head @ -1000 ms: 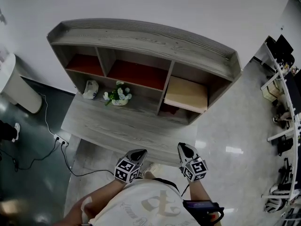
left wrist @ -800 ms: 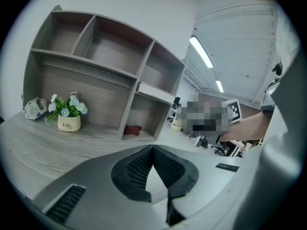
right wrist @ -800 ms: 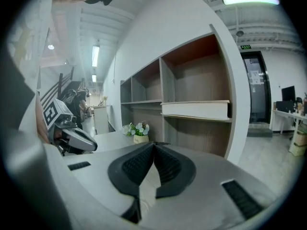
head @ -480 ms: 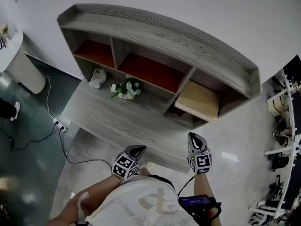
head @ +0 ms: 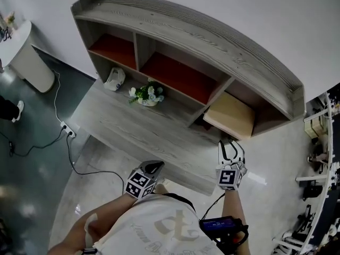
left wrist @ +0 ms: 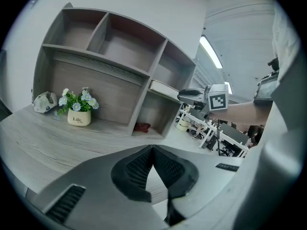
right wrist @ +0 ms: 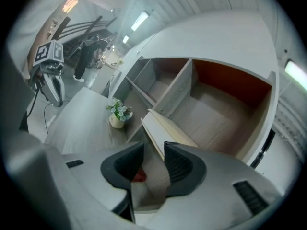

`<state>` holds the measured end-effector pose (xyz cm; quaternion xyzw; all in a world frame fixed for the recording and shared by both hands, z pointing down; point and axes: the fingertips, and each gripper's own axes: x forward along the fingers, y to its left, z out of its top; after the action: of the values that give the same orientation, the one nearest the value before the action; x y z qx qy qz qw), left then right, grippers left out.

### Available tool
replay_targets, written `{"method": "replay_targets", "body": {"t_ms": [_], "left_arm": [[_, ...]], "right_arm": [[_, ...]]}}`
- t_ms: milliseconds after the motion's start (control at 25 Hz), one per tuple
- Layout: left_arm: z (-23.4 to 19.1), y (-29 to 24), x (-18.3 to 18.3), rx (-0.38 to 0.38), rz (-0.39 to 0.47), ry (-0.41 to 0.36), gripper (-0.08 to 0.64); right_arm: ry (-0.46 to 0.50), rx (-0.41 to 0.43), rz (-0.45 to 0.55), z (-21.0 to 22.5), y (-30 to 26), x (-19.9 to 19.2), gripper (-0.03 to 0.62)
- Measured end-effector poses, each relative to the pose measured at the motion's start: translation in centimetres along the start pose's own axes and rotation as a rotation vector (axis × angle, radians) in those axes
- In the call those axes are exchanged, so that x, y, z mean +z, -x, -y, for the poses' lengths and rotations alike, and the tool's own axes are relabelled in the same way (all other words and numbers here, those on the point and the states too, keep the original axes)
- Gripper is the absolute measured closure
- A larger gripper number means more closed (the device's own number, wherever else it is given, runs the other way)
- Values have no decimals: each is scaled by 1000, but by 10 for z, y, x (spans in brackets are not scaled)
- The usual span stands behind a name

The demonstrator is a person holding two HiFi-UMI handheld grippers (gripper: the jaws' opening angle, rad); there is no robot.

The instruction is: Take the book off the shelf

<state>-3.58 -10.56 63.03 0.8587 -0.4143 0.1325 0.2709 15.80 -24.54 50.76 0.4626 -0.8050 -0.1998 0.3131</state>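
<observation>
A tan book (head: 229, 115) lies flat in the right compartment of the grey wooden shelf unit (head: 212, 41). My right gripper (head: 230, 142) hangs just in front of the book's near edge. Its jaws have just been opening and nothing is held between them. In the right gripper view the book (right wrist: 163, 126) lies straight ahead, its corner showing through the gap of the right gripper (right wrist: 154, 150). My left gripper (head: 154, 166) stays low over the desk's front edge, shut and empty (left wrist: 152, 150). The left gripper view shows the book (left wrist: 163, 86) with the right gripper (left wrist: 192, 96) beside it.
A small flower pot (head: 147, 94) and a pale rounded object (head: 114, 79) stand on the desk surface (head: 133, 126). A red item (left wrist: 142, 126) lies in the lower compartment under the book. A white round stand (head: 21, 52) and floor cables (head: 66, 129) are at the left.
My right gripper moved forward up to the book's compartment, rolled, and its jaws opened. The left gripper barely shifted. The head view swung, so the shelf sits further right.
</observation>
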Motion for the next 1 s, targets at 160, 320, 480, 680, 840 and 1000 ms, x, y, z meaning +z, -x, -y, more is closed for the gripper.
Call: {"method": "replay_targets", "body": {"t_ms": [160, 320, 480, 680, 840, 1000], "left_arm": [[-3, -1, -3, 5, -8, 9, 551], [-5, -4, 0, 5, -9, 6, 551], [-7, -9, 2, 3, -11, 2, 551], [-8, -14, 3, -5, -15, 7, 551], [-11, -20, 7, -8, -12, 4, 551], [-12, -20, 8, -7, -10, 11, 551]], "right_arm": [[101, -36, -29, 9, -9, 2, 384], [298, -50, -78, 11, -21, 2, 354], [418, -74, -103, 8, -25, 5, 319], [503, -78, -129, 9, -32, 6, 319], [574, -80, -179, 14, -43, -2, 269], [610, -97, -232, 20, -50, -11, 269]]}}
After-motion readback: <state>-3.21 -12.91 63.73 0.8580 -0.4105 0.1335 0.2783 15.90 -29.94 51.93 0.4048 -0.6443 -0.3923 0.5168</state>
